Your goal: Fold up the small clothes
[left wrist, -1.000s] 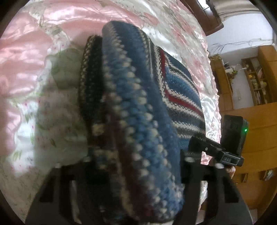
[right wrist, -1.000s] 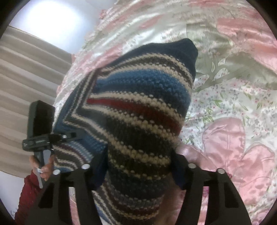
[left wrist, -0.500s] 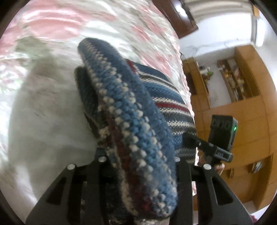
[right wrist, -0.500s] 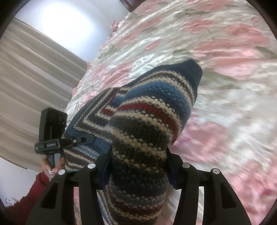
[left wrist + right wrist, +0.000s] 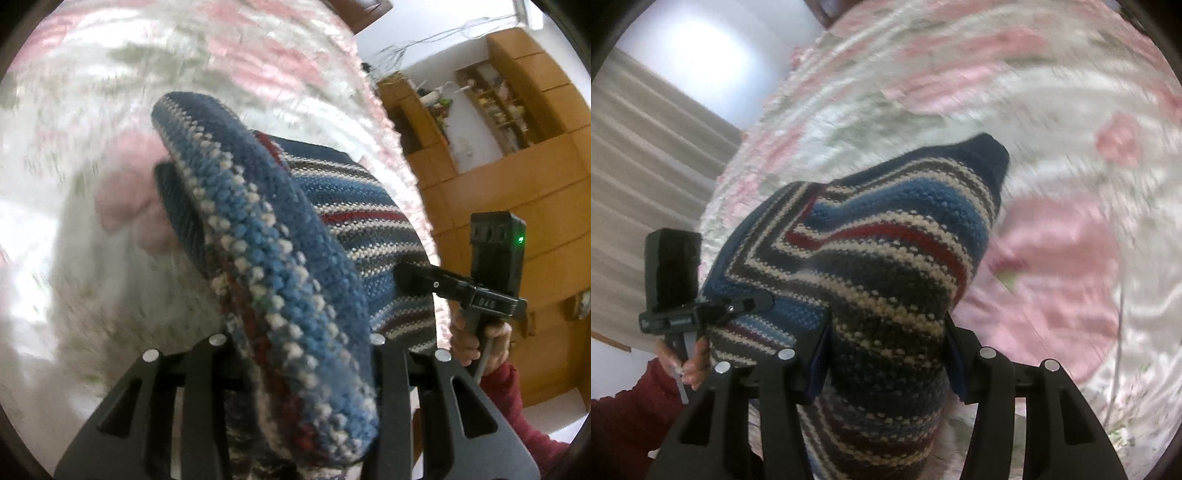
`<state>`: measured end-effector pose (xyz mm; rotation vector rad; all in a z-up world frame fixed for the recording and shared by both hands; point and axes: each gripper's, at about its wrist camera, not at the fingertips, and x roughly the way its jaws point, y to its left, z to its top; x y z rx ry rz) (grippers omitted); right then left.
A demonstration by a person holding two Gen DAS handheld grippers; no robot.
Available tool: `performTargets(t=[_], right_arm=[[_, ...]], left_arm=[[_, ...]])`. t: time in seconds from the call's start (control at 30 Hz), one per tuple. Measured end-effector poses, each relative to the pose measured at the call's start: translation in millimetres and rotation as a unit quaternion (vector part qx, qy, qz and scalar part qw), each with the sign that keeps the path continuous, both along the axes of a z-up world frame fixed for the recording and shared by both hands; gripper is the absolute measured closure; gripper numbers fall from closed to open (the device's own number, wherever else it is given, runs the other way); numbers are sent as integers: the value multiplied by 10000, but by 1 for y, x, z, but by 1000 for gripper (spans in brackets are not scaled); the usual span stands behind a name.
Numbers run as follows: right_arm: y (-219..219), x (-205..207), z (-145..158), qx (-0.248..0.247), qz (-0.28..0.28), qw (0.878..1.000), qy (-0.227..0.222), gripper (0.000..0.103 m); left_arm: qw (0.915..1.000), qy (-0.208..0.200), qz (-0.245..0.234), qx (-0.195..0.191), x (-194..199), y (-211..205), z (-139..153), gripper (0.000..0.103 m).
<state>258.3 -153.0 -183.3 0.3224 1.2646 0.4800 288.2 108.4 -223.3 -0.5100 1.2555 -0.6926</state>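
Blue, white and red striped knitted garment (image 5: 288, 266) mid-frame, both left gripper (image 5: 295, 354) and right gripper (image 5: 886, 354) clamped on it, over blurred pink floral satin bedspread (image 5: 1052, 258).

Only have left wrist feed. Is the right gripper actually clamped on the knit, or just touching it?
Observer: Clamped. In the right wrist view a thick bunch of the striped knit fills the right gripper.
Operator: Left gripper's bite, seen from there?
Observer: The left gripper pinches the knit's edge at that view's left; fabric spans between both.
Operator: Anything loose?
Observer: A plain navy end sticks out ahead, over the bedspread; contact can't be told.
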Motion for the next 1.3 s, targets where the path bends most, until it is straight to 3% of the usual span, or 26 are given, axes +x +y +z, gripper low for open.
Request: performTargets(t=[0.13, 0.33, 0.43, 0.57, 0.8, 0.83, 0.87, 0.9, 0.93, 1.0, 1.13, 1.3], right_arm=[[-13, -10, -29, 172, -210, 9996, 82, 48], [-12, -25, -47, 153, -431, 9989, -18, 31], [-17, -32, -45, 328, -677, 9971, 98, 27], [-19, -59, -29, 124, -733, 9972, 35, 25], [-27, -111, -31, 116, -849, 9958, 319, 25], [-27, -116, -34, 72, -867, 9955, 372, 27], [-27, -120, -36, 153, -885, 9952, 387, 38], [-27, -123, -37, 295, -896, 9947, 408, 57], [-27, -125, -39, 502, -945, 9931, 474, 61], [-24, -128, -34, 421, -968, 9936, 401, 71], [-18, -136, -21, 459, -939, 9942, 267, 75], [-15, -134, -46, 124, -975, 9938, 528, 74]], left_arm=[[9991, -71, 119, 394, -14, -10, -30, 61], [9982, -133, 494, 310, -25, 0, -53, 53], [9971, -233, 550, 471, -29, -3, -45, 50], [9952, -158, 753, 602, -39, -1, -23, 41], [9896, -482, 893, 1024, -97, 16, 3, 39], [9890, -489, 910, 1056, -104, 16, 5, 39], [9885, -496, 929, 1084, -108, 17, 5, 39], [9875, -517, 937, 1156, -113, 16, 7, 39], [9869, -545, 923, 1206, -116, 16, 7, 39], [9850, -593, 872, 1364, -120, 12, 8, 41], [9846, -453, 957, 1390, -126, 19, 2, 42], [9821, -204, 989, 1588, -120, 24, -25, 41]])
